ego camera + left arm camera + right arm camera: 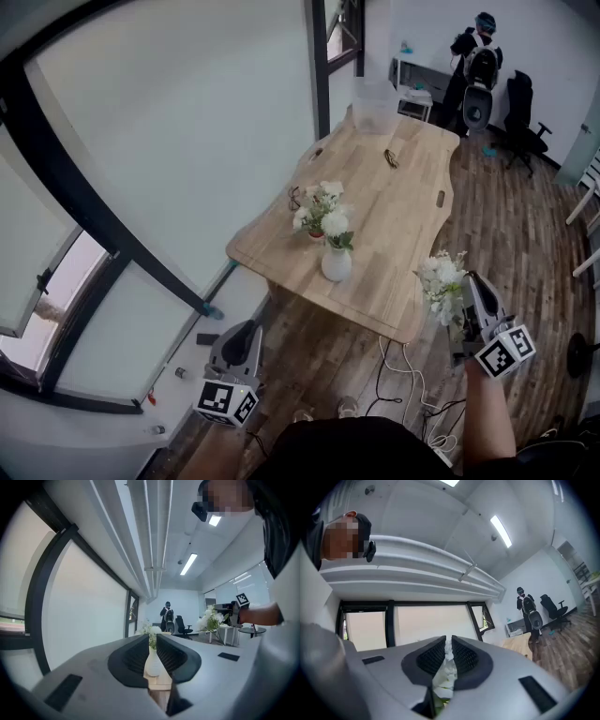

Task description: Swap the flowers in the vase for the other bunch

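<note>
A white vase [337,264] holding white flowers [335,225] stands near the front edge of the wooden table [403,216]. Just behind it is a second cluster of white flowers [316,200]. My right gripper [472,287] is shut on a bunch of white flowers [442,279], held off the table's front right corner. In the right gripper view the blooms [445,672] fill the gap between the jaws. My left gripper [247,328] hangs low at the left, short of the table, its jaws almost together with nothing in them. The left gripper view shows the distant vase [152,663] through that narrow gap.
A clear plastic box [375,103] and a small dark object [391,157] lie on the table's far half. A person [478,56] stands at the far end beside an office chair [520,103]. Cables [403,375] trail on the wood floor. A window wall runs along the left.
</note>
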The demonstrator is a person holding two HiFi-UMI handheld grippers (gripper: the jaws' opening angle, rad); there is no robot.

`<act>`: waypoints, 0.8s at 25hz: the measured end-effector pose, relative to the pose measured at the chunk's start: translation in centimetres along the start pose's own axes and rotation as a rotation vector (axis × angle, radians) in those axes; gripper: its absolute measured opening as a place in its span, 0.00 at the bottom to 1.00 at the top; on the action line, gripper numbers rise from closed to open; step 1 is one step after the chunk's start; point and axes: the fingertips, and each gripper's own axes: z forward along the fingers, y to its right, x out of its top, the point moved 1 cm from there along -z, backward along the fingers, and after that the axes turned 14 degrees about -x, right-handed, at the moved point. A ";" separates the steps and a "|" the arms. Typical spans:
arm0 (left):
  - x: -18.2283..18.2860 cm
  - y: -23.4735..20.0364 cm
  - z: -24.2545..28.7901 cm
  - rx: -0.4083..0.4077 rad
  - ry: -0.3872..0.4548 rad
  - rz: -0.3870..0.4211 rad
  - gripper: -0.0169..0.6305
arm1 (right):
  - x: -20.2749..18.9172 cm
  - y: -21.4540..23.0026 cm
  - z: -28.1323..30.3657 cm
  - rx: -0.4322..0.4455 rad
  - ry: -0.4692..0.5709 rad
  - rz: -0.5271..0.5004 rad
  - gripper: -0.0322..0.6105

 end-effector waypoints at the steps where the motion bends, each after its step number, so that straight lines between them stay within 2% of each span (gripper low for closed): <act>1: -0.1 0.2 0.2 0.002 -0.001 -0.001 0.10 | -0.1 0.0 0.0 0.005 -0.002 0.000 0.14; 9: 0.6 2.7 3.6 -0.004 0.024 0.003 0.10 | -0.8 0.6 0.4 0.093 -0.034 -0.020 0.14; 12: 0.9 3.2 4.6 0.006 0.016 0.017 0.10 | -1.4 1.5 1.1 0.100 -0.041 -0.016 0.14; 15: 1.6 3.0 5.6 0.007 0.012 0.025 0.10 | -1.9 2.1 1.7 0.098 -0.053 0.034 0.14; 20: 2.3 1.0 8.3 -0.009 0.030 0.024 0.10 | -1.8 2.4 3.1 0.112 -0.048 0.043 0.14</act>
